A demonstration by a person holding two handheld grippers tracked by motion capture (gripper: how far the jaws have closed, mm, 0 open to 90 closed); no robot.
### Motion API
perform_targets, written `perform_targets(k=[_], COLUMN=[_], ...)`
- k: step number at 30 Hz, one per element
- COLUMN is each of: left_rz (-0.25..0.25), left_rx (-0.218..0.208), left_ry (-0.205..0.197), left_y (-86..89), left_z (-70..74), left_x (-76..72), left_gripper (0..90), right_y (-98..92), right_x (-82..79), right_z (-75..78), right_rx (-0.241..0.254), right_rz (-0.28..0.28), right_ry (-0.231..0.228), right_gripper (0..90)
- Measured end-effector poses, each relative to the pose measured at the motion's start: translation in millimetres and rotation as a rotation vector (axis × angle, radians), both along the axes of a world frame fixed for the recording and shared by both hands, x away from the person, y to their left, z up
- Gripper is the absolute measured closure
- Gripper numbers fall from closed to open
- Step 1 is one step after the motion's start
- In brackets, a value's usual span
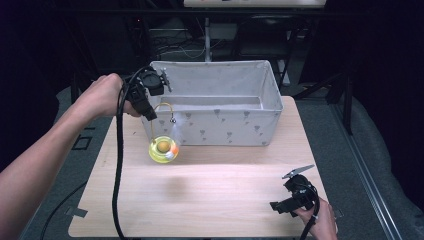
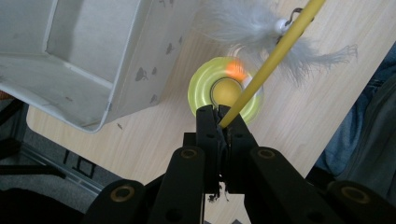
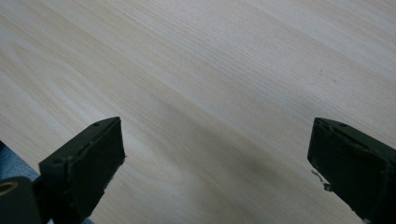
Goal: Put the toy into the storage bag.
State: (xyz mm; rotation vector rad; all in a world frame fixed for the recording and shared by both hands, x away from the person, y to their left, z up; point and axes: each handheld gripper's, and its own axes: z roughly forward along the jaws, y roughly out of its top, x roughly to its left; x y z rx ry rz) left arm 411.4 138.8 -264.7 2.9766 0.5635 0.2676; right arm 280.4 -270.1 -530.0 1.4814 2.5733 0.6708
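Note:
A cat toy with a round yellow-green base, a yellow ball in its middle and an orange ball hangs by the front left corner of the white fabric box. Its faint shadow lies on the table nearer to me, so the base looks lifted. A thin yellow wand arcs up from the base and carries a white feather. My left gripper is shut on that wand close to the base, and it stands at the box's left corner. My right gripper is open over bare wood, low at the table's front right.
The white box with a grey print stands at the back of the light wooden table, its inside open to the top. A black cable trails from the left gripper across the table's left side. Dark floor and chair legs surround the table.

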Motion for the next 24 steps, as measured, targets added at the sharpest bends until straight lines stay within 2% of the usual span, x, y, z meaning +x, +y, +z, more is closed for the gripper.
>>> perform_targets(k=[5,6,12,13,24], left_rz=[0.004,0.005,0.014,0.019,0.039], left_rx=[0.003,0.007,0.013,0.014,0.013], left_ry=[-0.006,-0.004,-0.004,-0.016,-0.039], left_y=[-0.3,-0.3,0.7,1.1,0.7], left_z=[4.5,6.0,14.5,16.8,34.9], left_x=[2.3,3.1,7.0,8.1,12.5], left_gripper=[87.7,87.7,87.7,87.7,87.7], right_y=[-0.8,-0.3,-0.5,-0.6,-0.9], right_x=[0.4,0.2,0.3,0.4,0.7], right_z=[0.0,-0.4,-0.5,-0.5,-0.3], right_rx=[-0.009,0.004,0.005,0.003,-0.011], right_rz=[0.008,0.005,0.004,0.006,0.01], right_ry=[0.001,0.003,0.005,0.007,0.009], right_gripper=[3.5,3.5,3.5,3.5,3.5])
